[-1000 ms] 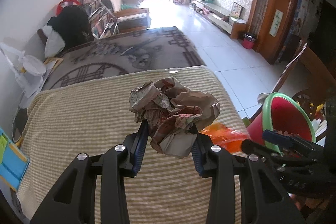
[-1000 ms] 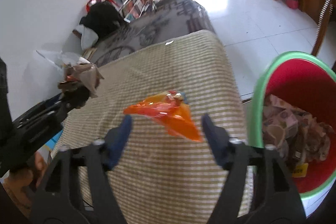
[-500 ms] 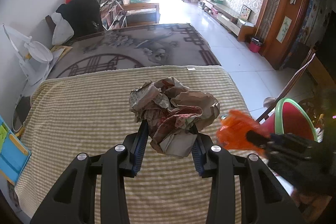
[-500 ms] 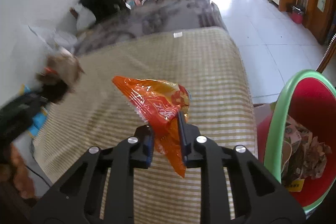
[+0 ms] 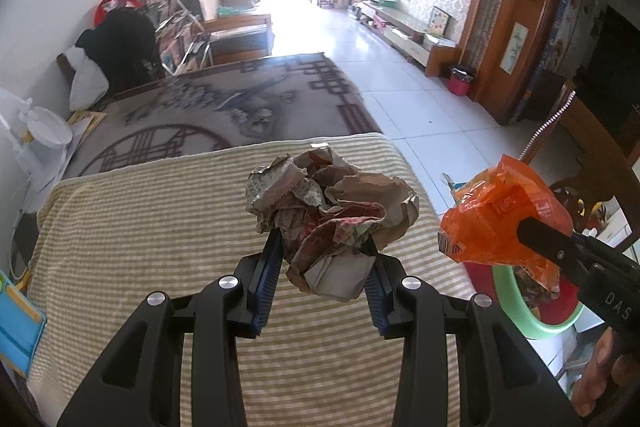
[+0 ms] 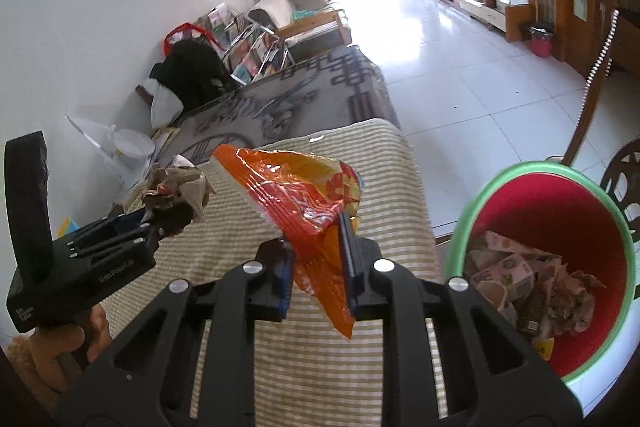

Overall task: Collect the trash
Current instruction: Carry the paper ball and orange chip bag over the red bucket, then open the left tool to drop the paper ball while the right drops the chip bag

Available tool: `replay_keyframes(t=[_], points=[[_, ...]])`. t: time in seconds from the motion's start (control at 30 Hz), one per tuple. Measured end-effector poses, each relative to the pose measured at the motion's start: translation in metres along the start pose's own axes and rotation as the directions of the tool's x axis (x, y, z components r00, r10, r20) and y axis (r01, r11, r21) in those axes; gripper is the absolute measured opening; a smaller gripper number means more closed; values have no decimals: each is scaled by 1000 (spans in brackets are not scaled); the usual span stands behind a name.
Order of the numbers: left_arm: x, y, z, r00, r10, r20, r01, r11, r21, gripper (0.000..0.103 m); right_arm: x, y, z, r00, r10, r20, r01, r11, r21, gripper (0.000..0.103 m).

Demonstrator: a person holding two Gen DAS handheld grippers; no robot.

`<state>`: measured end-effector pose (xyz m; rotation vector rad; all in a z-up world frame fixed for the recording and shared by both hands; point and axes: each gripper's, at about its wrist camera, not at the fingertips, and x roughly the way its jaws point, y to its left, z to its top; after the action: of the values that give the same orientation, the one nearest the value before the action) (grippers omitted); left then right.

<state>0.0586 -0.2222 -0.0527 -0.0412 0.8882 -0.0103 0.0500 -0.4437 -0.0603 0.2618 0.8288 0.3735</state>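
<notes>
Seen from the left wrist, the left gripper (image 5: 320,263) keeps its fingers clamped on a crumpled paper wad (image 5: 332,215) above the striped bench (image 5: 140,227); from the right wrist, the right gripper (image 6: 316,267), wide open a second ago, now pinches an orange snack wrapper (image 6: 304,203), lifted clear, with the red bin (image 6: 560,219) at three o'clock awaiting both.

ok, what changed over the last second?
The right gripper closed on the orange wrapper, which had been lying on the striped cloth, and lifted it clear, next to the red bin. The left gripper still holds the paper wad as before.
</notes>
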Motion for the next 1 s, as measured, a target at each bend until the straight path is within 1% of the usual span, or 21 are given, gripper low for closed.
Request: replay_keyframes(t=[0.33, 0.6, 0.87, 1.0], points=[[0, -40, 4, 1000, -21, 0, 21, 999, 42, 36, -24, -35, 0, 999, -10, 30, 9, 999, 39, 20], [3, -84, 6, 999, -53, -6, 53, 995, 90, 36, -48, -73, -6, 997, -44, 57, 39, 995, 87, 20], [15, -142, 10, 992, -118, -35, 122, 981, 154, 36, -75, -126, -11, 991, -107, 82, 92, 982, 164, 20], [26, -168, 10, 986, -155, -68, 165, 970, 178, 36, -86, -152, -14, 986, -143, 86, 123, 970, 207, 20]])
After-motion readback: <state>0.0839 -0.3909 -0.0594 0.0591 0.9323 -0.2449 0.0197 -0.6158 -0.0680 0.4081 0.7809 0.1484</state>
